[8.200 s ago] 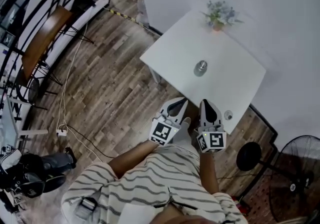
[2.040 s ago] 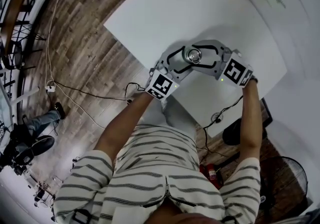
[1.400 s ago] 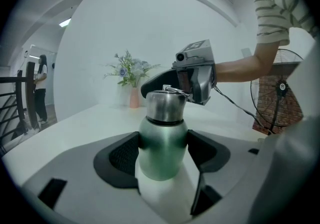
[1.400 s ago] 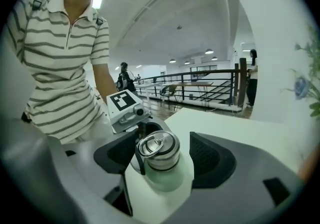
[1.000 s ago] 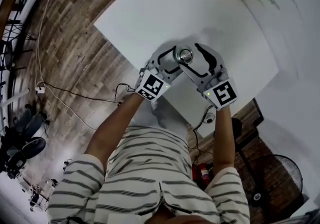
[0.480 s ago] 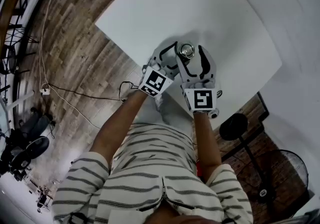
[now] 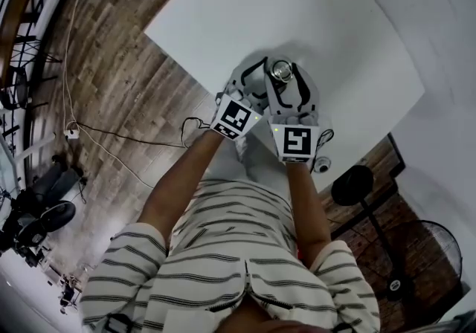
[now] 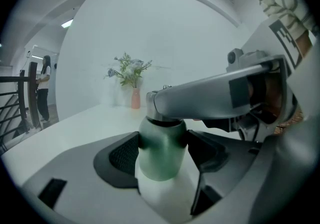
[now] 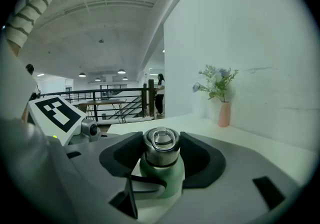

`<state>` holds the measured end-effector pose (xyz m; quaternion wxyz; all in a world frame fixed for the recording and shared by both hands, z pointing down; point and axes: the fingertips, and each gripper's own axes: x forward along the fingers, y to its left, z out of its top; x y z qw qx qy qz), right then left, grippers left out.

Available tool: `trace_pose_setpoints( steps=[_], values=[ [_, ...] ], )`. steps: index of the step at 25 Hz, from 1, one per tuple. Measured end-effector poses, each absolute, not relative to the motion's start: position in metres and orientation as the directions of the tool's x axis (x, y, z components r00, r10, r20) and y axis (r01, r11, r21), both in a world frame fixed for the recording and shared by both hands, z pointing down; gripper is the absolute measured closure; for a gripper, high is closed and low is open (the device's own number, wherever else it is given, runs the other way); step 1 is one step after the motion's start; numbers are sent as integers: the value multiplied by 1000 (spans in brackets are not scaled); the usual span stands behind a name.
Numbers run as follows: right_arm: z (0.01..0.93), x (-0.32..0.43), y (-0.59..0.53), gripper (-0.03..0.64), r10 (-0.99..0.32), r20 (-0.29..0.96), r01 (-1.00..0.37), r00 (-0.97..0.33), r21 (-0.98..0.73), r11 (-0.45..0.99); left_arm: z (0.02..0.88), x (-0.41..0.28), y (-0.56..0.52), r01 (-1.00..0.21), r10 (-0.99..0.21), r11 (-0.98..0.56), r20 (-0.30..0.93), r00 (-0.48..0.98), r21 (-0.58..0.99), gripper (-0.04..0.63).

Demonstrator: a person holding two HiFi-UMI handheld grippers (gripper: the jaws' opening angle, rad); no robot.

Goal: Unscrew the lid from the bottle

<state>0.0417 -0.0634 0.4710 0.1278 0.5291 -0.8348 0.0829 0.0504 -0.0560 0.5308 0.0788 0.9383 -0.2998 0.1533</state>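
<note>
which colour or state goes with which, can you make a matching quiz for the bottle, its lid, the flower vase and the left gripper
1. bottle
2. lid
3. flower vase
4. left gripper

a. pink
b. clamped on the bottle's body
c. silver
d. green

Pairs: 1-d, 2-c, 3-a, 4-b
</note>
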Motion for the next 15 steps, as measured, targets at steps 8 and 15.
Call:
trace_pose_setpoints(
  steps=[8, 15],
  values=[
    [472, 42, -62, 376, -848, 316, -894, -426, -3, 448, 531, 51, -55, -587, -538, -808, 333, 774, 57, 288],
    [472, 42, -61, 376, -811, 301, -853, -502, -16, 522, 531, 50, -55, -584, -536, -809, 334, 776, 58, 288]
  ],
)
